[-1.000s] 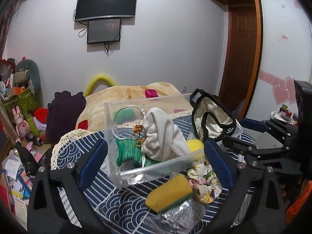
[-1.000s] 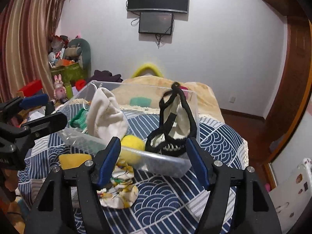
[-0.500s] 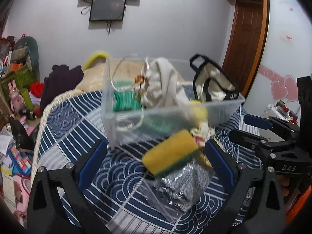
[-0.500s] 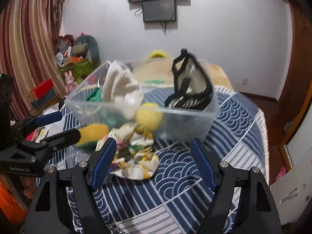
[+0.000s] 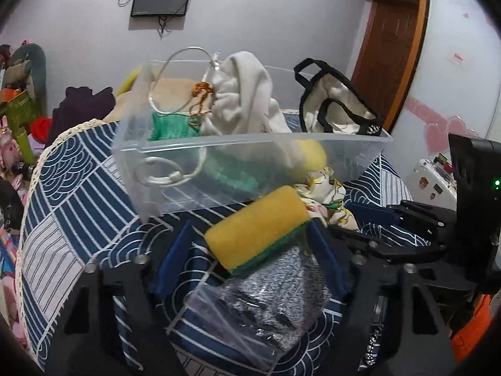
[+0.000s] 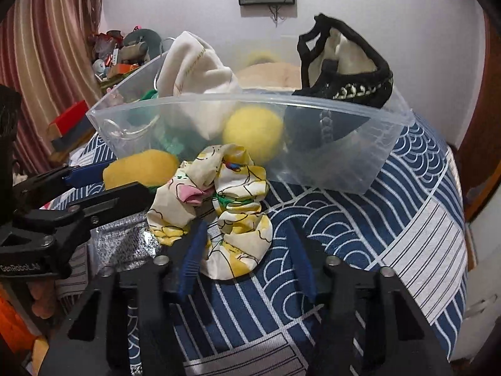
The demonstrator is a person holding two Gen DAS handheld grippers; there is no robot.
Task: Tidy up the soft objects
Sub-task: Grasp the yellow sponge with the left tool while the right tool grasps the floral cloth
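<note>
In front of the clear bin [image 5: 250,144], the left gripper [image 5: 250,244] has jaws apart around the yellow sponge [image 5: 256,228], w/o pressing it. The right gripper [image 6: 247,250], also apart, straddles the printed cloth [image 6: 219,200]. Probably better to close slowly, at mid-body.

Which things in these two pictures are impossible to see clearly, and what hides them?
- Yellow-green sponge: right wrist view, the left tool covers its lower part.
- Silver foil pouch: left wrist view, contents unreadable through glare.
- Yellow ball: both views, blurred by the clear plastic bin wall.
</note>
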